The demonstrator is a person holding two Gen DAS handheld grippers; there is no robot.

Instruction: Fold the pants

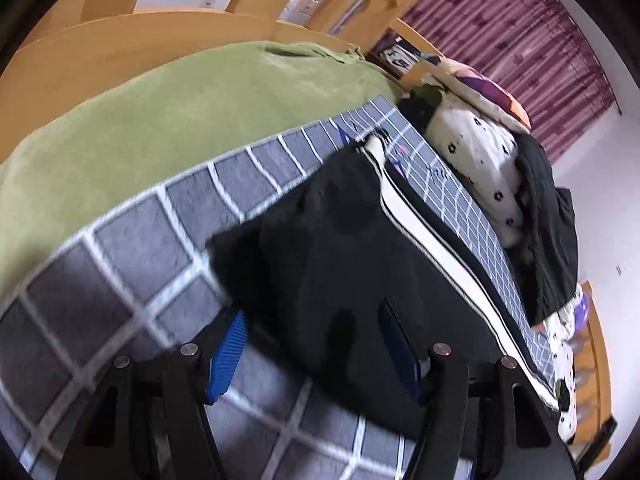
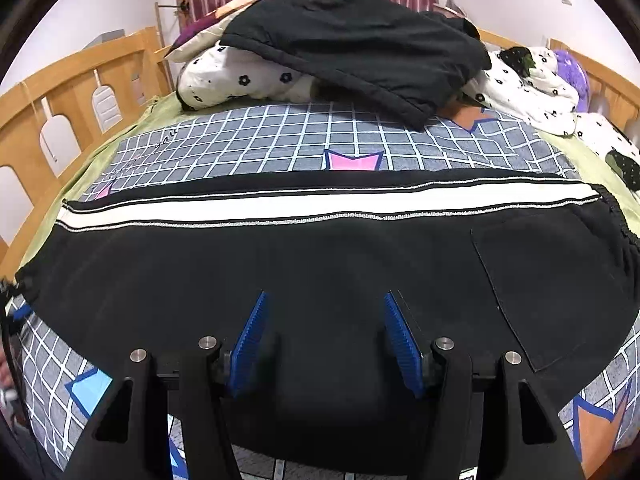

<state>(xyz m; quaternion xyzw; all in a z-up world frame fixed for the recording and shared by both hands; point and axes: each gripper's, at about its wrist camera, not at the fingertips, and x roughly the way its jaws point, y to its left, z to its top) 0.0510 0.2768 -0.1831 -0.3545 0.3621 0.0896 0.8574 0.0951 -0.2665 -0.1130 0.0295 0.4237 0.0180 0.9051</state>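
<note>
Across the bed (image 2: 280, 148) before my right tool (image 2: 324, 332) — wide open — the pants (image 2: 280, 256) lie crosswise, left tool (image 1: 312, 344) open at one end.

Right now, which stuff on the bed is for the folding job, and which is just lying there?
For the job:
- black pants with a white stripe
- left claw, open
- right claw, open
- grid blanket underneath

Just lying about:
- dark garment on the pile
- flowered white bedding
- green sheet
- purple plush
</note>
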